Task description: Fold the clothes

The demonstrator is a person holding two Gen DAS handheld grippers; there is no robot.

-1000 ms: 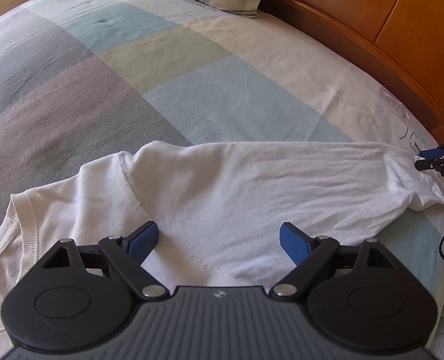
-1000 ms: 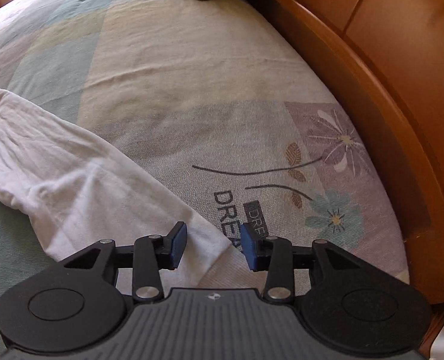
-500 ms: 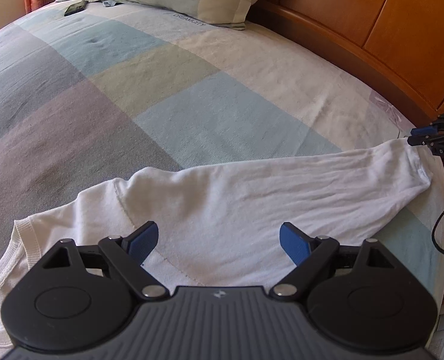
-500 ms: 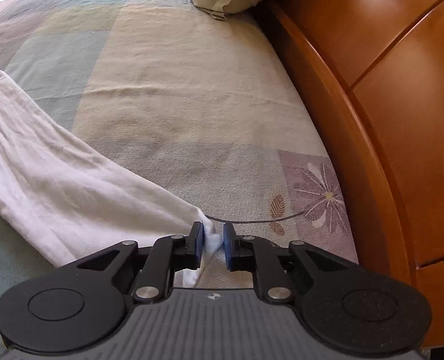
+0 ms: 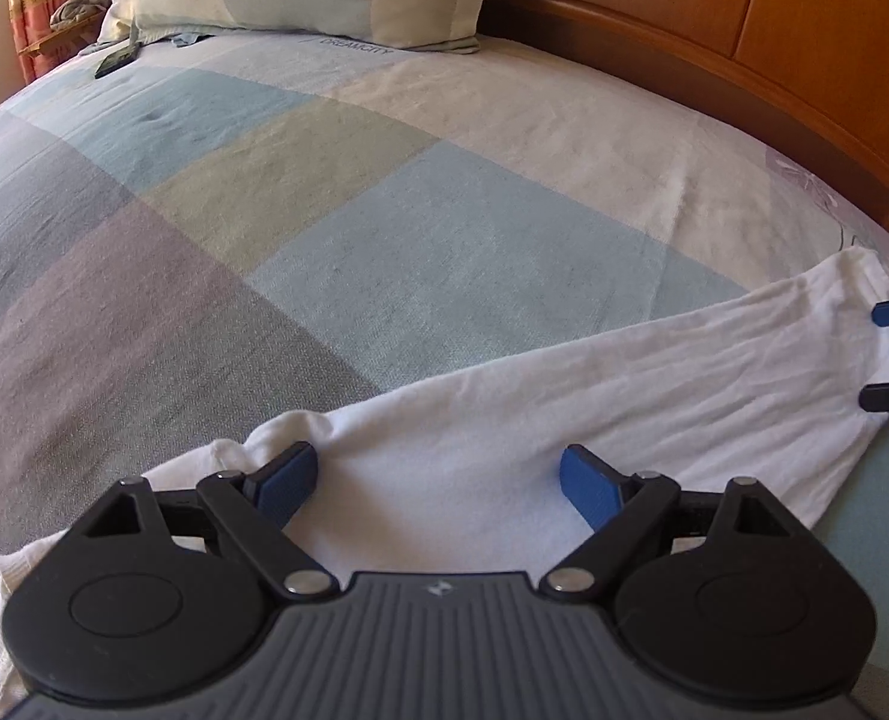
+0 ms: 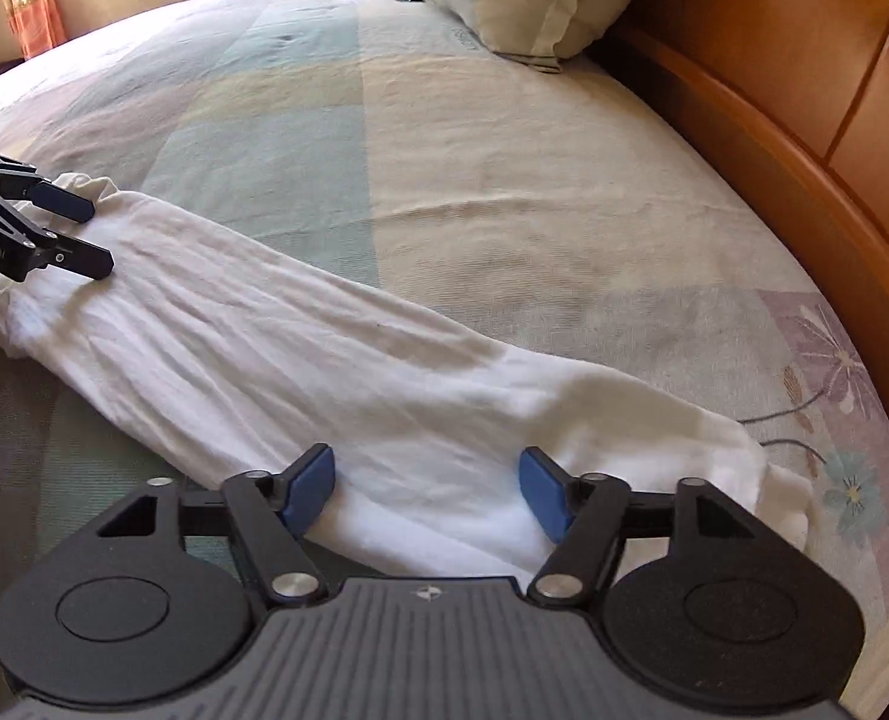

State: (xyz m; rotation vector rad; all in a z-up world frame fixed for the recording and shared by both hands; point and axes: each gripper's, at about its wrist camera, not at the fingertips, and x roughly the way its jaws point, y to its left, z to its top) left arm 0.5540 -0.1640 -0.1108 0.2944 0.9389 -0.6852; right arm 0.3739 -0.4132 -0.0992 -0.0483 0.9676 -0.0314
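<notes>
Both hand-held grippers, L [image 5: 438, 483] & R [image 6: 426, 489], spread wide over white shirt [image 5: 594, 396]; only R view shows bedspread's flower print [image 6: 828, 354].

The shirt [image 6: 300, 354] is seen as soft, matt white cloth, creased; the bedspread [image 5: 384, 210] as coarser woven fabric; the headboard [image 6: 804, 96], at 2 o'clock, as glossy varnished wood.

Both wrist views low, close over bed [image 5: 384, 228]; share white garment [image 5: 624, 396].
</notes>
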